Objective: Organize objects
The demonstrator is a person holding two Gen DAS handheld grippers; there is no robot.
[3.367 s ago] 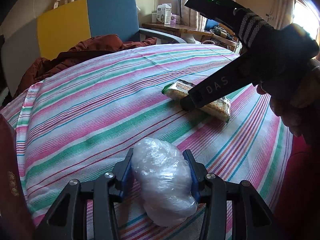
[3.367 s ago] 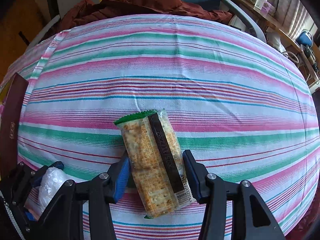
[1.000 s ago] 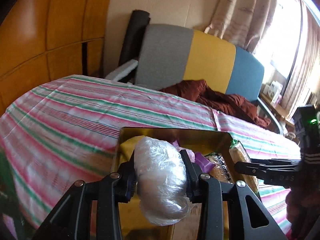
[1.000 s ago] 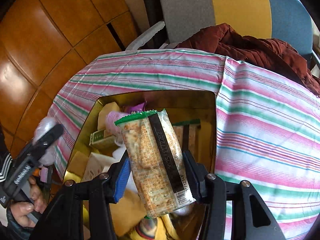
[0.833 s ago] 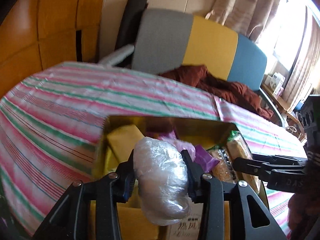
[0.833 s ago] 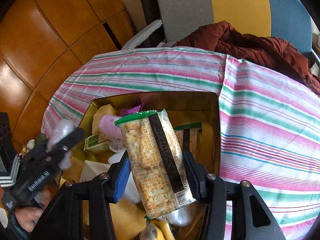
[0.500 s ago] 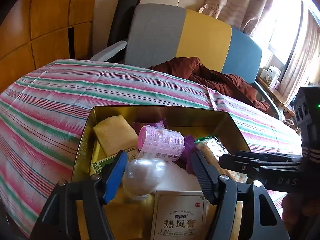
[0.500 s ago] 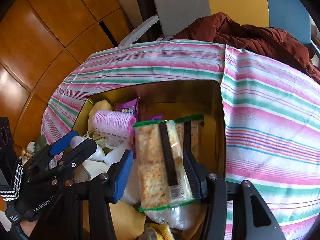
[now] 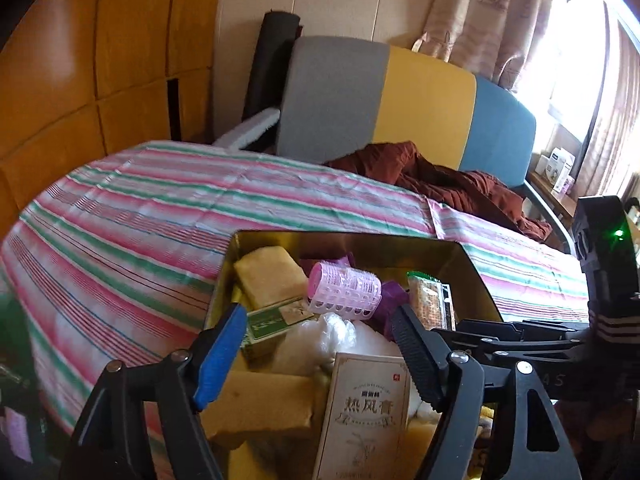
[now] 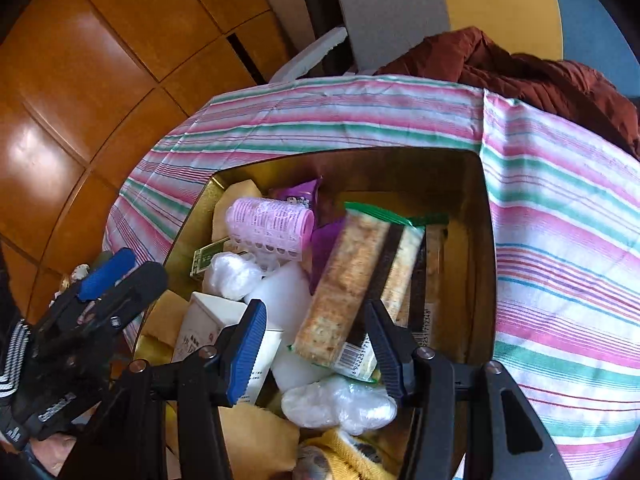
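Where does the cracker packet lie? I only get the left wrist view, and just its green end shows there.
Observer: In the right wrist view the cracker packet lies slanted in the gold tin, with its barcode end between the open right tongs.
Operator: What is near that end?
Observer: A crumpled clear bag sits just below it.
Operator: Any more crackers?
Observer: Yes, a second packet lies beside the first, toward the tin's right wall.

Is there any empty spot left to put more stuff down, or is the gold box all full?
The gold box is crowded: pink roller, cracker packs and plastic bundles fill it, save a bare strip along its far wall. The striped cloth is bare to the right of the box, and behind it up to the brown jacket.
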